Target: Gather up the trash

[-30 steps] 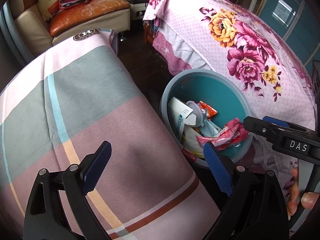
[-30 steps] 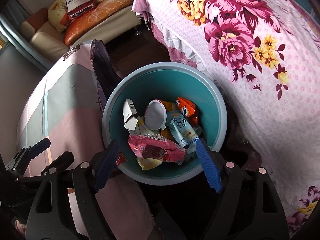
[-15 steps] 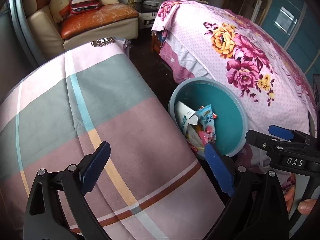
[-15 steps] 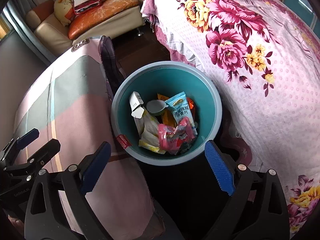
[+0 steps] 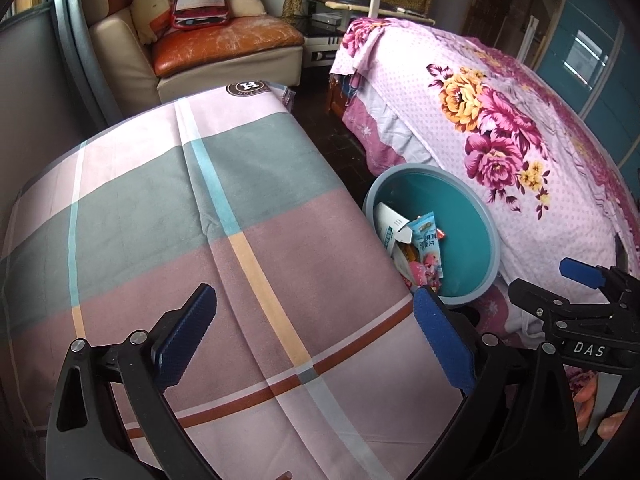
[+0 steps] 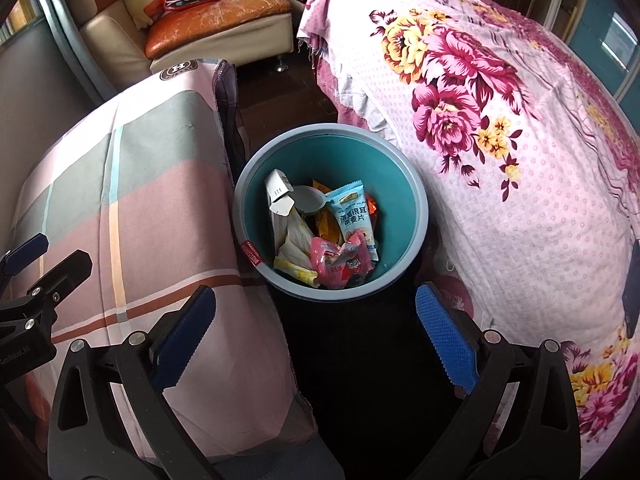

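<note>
Both grippers empty, jaws wide apart: left gripper [image 5: 314,334] over the plaid cloth [image 5: 200,208], right gripper [image 6: 316,330] near the bin [image 6: 416,216]. Trash [image 6: 340,256] lies inside the bin, which stands between plaid cloth and floral bed [image 6: 520,160], within both grippers' reach. Collection appears complete.

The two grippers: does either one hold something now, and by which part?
Nothing is held. The left gripper and the right gripper are both open and empty; the pink wrapper lies inside the round teal bin.
</note>
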